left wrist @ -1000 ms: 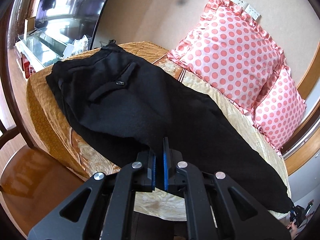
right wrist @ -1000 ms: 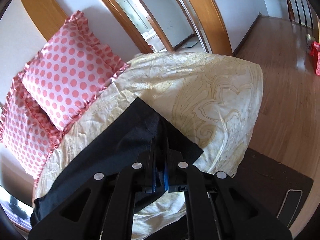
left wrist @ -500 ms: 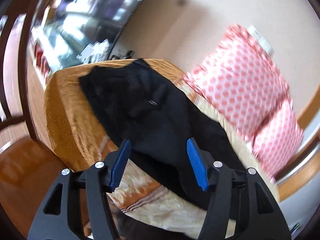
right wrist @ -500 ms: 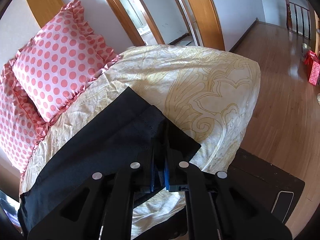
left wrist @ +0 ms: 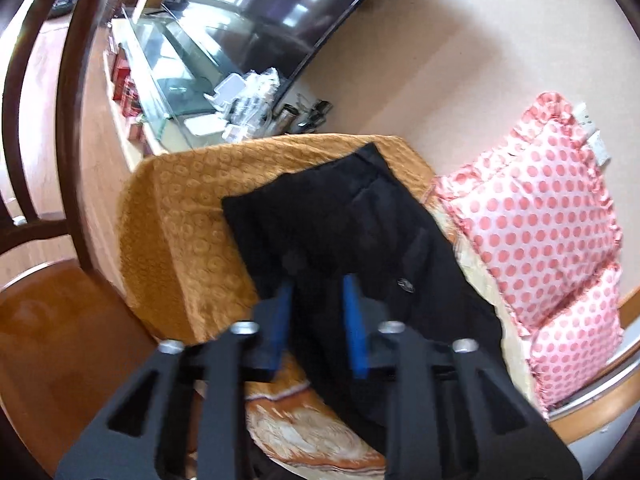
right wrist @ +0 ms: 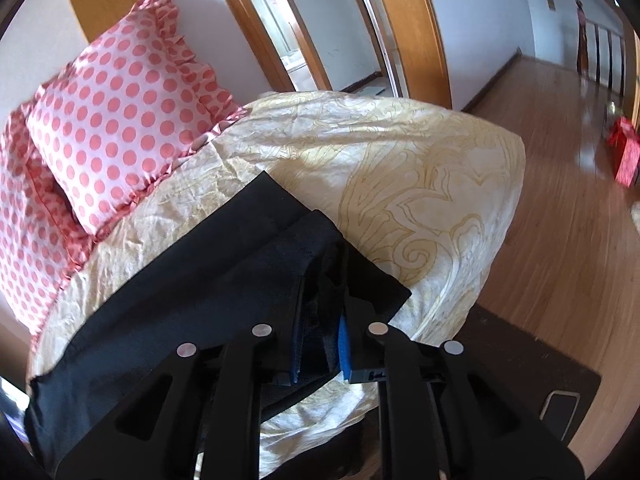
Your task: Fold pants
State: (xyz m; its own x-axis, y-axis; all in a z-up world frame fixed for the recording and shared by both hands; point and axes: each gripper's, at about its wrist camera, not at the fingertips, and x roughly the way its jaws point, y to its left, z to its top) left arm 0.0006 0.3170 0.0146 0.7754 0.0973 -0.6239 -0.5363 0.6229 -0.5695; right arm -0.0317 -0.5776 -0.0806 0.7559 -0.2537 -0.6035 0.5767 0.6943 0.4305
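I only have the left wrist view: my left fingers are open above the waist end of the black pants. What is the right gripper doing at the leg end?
Observer: The right gripper has the hem of the pants bunched between its fingers. I cannot tell how tight the grip is.
Operator: Is the rest of the leg end lying flat?
Observer: Yes, it lies flat on the cream cover, lifted only at the fingers.
Operator: What is beyond that end?
Observer: The cover drops off to a wooden floor, with a red box farther out.
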